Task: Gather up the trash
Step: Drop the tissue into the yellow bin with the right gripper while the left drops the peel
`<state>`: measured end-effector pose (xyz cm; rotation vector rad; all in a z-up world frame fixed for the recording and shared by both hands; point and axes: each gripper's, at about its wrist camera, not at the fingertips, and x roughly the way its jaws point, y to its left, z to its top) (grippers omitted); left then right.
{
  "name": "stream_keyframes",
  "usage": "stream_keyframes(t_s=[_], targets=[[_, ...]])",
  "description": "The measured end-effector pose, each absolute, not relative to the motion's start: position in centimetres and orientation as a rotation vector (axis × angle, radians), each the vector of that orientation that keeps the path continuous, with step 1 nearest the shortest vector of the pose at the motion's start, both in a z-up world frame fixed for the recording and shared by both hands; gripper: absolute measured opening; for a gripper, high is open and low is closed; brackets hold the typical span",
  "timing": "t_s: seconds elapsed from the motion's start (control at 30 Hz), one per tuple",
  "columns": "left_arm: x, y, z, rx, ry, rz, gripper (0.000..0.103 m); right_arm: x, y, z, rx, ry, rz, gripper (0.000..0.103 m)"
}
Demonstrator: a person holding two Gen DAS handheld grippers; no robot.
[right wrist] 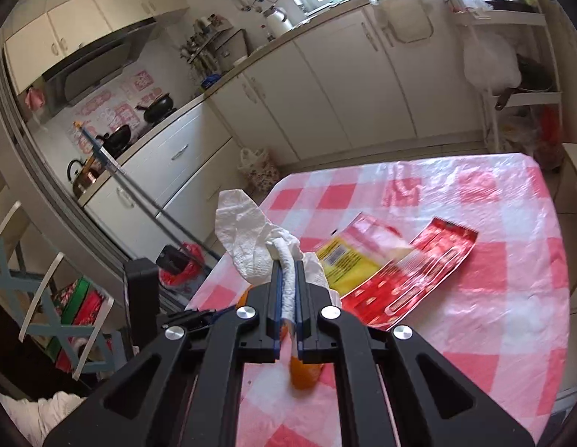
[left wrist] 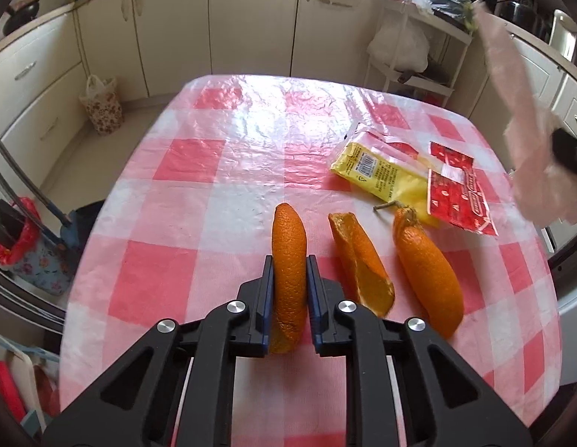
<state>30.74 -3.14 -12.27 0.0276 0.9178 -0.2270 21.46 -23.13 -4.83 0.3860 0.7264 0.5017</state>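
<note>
**Peel in one gripper, tissue in the other as table clean-up gets under way**

An orange peel [left wrist: 288,279] stands on edge between the blue pads of the left gripper [left wrist: 290,260], which is clamped on its two rind faces, low over the worktop [left wrist: 221,156] with its pink-and-white check cover. Whether the peel's lower end touches the cover cannot be told from the wrist view. Just beside it at 3 o'clock lies a second peel [left wrist: 363,264], pith side partly up, and beyond that a third [left wrist: 426,275] with a bit of stem. Further out, toward 1 o'clock, a yellow wrapper [left wrist: 378,171] and a red wrapper [left wrist: 459,193] overlap on the cover.

The right gripper [right wrist: 287,264] is closed tight on a twisted white tissue [right wrist: 247,238], held up above the worktop; the loose end fans out at 11 o'clock. In the left view the same tissue shows as a pale blur at the far right edge.

The step in hand looks like lifting the first peel clear. Judged from here, the grip sits around the middle of the curved rind, which should hold, though a thin rind can buckle or slip if squeezed harder. A straight lift, keeping away from the neighbouring peel at 3 o'clock, would avoid dragging it along. Two peels and both wrappers remain to be gathered. No bin on the worktop shows in either view.
</note>
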Motion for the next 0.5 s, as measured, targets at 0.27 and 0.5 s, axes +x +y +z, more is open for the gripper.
stream_keyframes(t_s=[0.27,0.5], targets=[[25.3,-1.8,-9.3,0.058,0.811,-0.210,0.015,19.0,-20.6,-5.1,0.369,0.747,0.568,0.006],[19.6,-0.4,-7.3,0.066,0.776,-0.198,0.015,13.1,-19.8,-5.7,0.444,0.739,0.594,0.006]])
